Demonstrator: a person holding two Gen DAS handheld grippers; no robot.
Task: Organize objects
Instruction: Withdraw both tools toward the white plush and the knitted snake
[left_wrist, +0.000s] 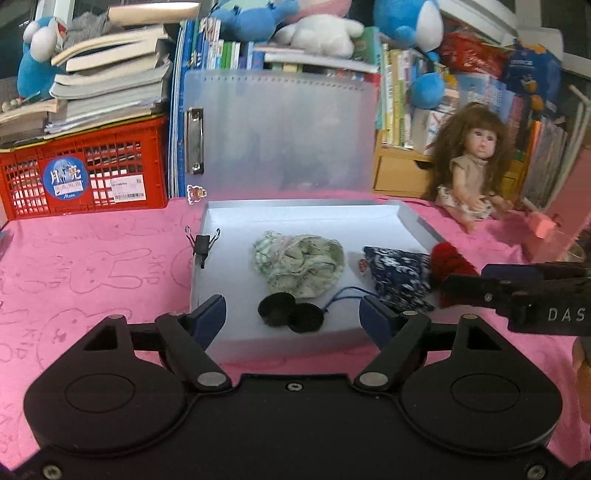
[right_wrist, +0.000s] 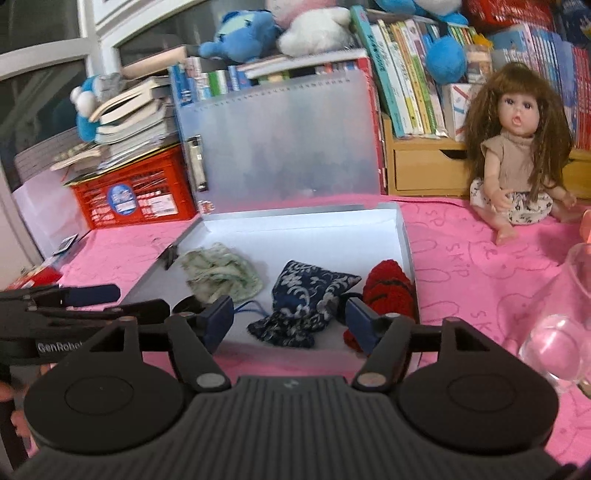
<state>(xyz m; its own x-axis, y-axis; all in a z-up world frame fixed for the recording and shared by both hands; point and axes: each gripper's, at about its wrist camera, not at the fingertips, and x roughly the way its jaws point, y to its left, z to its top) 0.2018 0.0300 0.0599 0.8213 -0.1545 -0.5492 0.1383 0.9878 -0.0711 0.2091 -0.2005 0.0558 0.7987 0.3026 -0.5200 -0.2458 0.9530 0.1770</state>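
My left tool is wide open and holds nothing, poised over the near edge of the box. My right tool is the same, spread and empty at the near right.

Inside the box I count one green cloth, one blue patterned pouch, one red knit piece and two black round caps on a blue cord. One binder clip sits on the left wall.

I judge the packing largely done. One doll sits far right on the pink tabletop, one glass near right; the lid stands open.
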